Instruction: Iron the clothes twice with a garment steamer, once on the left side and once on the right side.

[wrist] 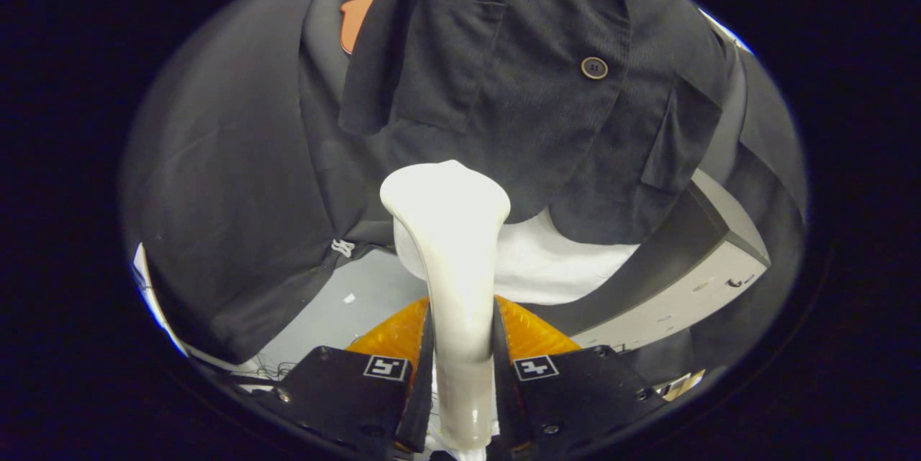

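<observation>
Black cloth wall (216, 180), grey floor (345, 303), pale cabinet (691, 288) at right

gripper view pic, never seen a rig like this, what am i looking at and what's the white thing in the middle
This picture comes from a camera riding on hand-held tongs, a two-finger tool that a person carries; it looks forward along the two fingers, which show at the bottom. The fingers are closed on the handle of a white garment steamer, one pressing on each side. The steamer's wide head points up at a dark buttoned jacket hanging just ahead, near its lower hem. I cannot tell whether the head touches the cloth. Under the hem something white shows, perhaps a form or a garment beneath. Off to the right, beyond the fingers, stands a grey box or cabinet.
</observation>
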